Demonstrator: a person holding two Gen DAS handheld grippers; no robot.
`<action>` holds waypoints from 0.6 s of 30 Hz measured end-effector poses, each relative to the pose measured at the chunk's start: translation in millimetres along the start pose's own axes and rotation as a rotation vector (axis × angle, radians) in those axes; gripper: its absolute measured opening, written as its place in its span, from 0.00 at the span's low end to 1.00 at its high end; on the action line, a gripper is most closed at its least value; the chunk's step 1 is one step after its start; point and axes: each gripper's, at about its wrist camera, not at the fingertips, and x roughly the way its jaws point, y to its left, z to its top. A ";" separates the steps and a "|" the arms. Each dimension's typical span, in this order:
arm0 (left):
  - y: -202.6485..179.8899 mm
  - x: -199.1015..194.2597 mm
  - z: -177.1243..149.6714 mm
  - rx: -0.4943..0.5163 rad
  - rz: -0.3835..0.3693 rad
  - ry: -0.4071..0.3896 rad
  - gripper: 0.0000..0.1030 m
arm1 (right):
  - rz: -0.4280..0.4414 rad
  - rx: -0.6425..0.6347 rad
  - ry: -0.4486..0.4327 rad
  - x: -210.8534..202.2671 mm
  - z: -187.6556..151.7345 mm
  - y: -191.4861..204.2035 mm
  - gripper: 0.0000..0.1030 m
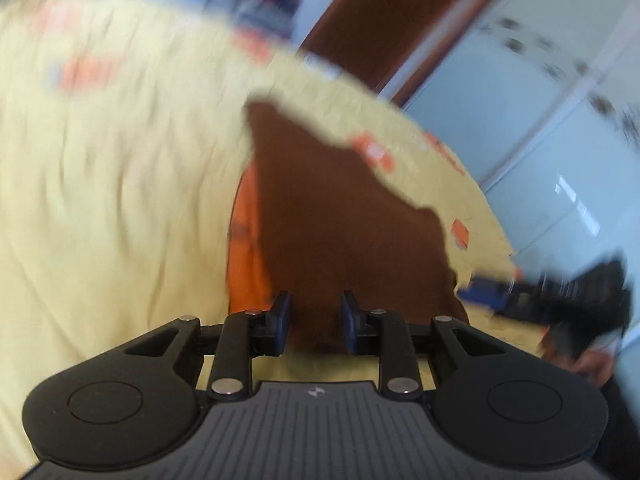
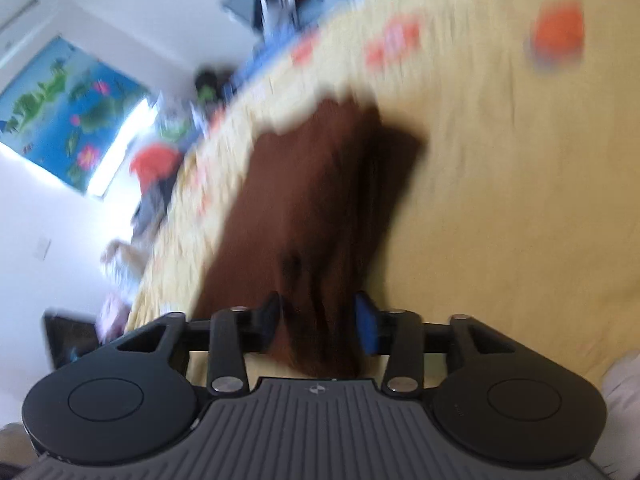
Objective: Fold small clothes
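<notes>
A: Item one, brown garment (image 1: 340, 216). Location?

B: On the yellow bedspread (image 1: 120, 200), spread from the near edge toward the far side; an orange cloth (image 1: 246, 248) shows at its left border in the left wrist view. Both views are blurred, so the kind of garment cannot be told.

A: Handling?

B: Judged soft, light and limp; it should drape and crease readily, with no risk of breakage. Best taken at a hem or corner on the near edge, one corner per gripper.

A: Left gripper (image 1: 315, 320)?

B: Jaws partly apart, brown cloth lying between them. The pads do not appear to press on it.

A: Right gripper (image 2: 318, 322)?

B: Jaws wider apart, a ridge of the brown cloth (image 2: 320, 220) running up between them, not pinched as far as can be seen.

A: Edges and room?

B: Bed edge runs along the far left in the right wrist view, with white wall (image 2: 60, 240) beyond. Open bedspread lies to the right of the garment, enough to lay a fold over.
</notes>
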 end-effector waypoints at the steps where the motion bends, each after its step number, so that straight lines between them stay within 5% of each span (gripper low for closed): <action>1: -12.0 -1.6 2.7 0.061 0.013 -0.027 0.33 | -0.005 -0.022 -0.030 -0.2 9.4 8.2 0.48; 4: -42.2 19.9 9.5 0.183 0.029 -0.043 0.62 | -0.040 -0.097 -0.049 26.4 37.0 32.4 0.64; 6: -57.7 47.8 4.0 0.290 0.088 -0.021 0.64 | -0.077 -0.149 -0.019 60.0 51.1 41.5 0.74; 8: -64.8 76.2 -6.4 0.366 0.172 0.036 0.63 | -0.220 -0.199 0.061 98.7 56.9 37.8 0.75; 9: -67.4 77.9 -14.0 0.410 0.177 0.003 0.63 | -0.303 -0.238 0.087 114.7 55.8 30.5 0.74; 10: -69.3 78.7 -18.9 0.442 0.191 -0.007 0.63 | -0.318 -0.311 0.053 117.5 52.2 27.6 0.74; 16: -64.1 74.1 -19.1 0.424 0.169 -0.002 0.63 | -0.355 -0.240 0.088 111.2 69.1 36.6 0.65; 18: -66.5 73.3 -23.8 0.430 0.176 -0.007 0.63 | -0.301 -0.245 0.044 104.4 70.8 52.5 0.65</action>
